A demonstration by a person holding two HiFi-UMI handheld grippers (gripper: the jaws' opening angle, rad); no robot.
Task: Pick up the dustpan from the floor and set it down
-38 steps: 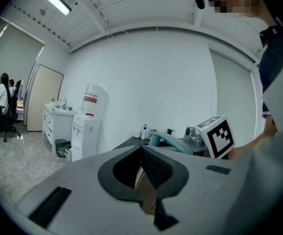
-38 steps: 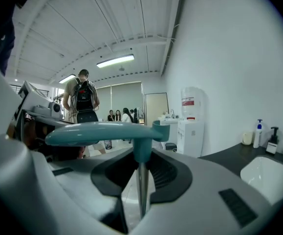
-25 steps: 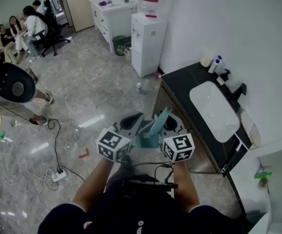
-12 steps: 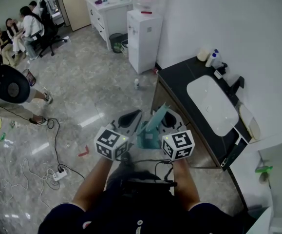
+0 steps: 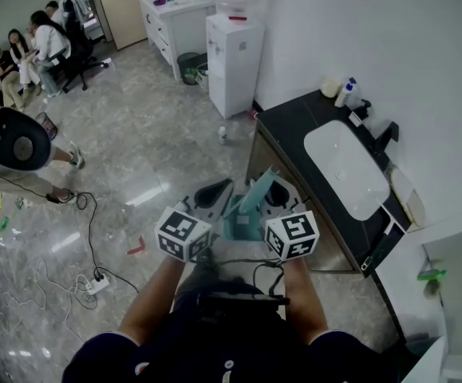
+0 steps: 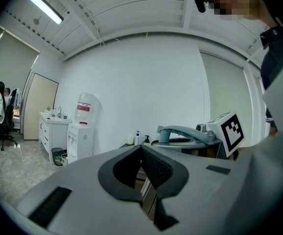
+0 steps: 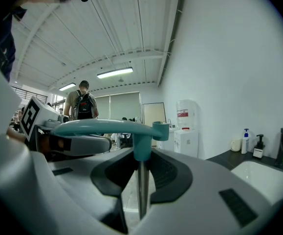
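The teal dustpan hangs above the floor between my two hands, its pan on edge. My right gripper is shut on it: in the right gripper view the thin pan edge stands pinched between the jaws of that gripper, and the curved teal handle runs off to the left. My left gripper is just left of the dustpan, shut on nothing. In the left gripper view the jaws of the left gripper meet, and the dustpan's handle shows to the right.
A black counter with a white sink runs along the wall on the right. A water dispenser stands ahead. Cables and a power strip lie on the floor to the left. A person stands at the left, others sit further back.
Both grippers and the dustpan keep their places. Only the head view has shifted a little, so the counter and the dispenser sit slightly higher and further left in it.
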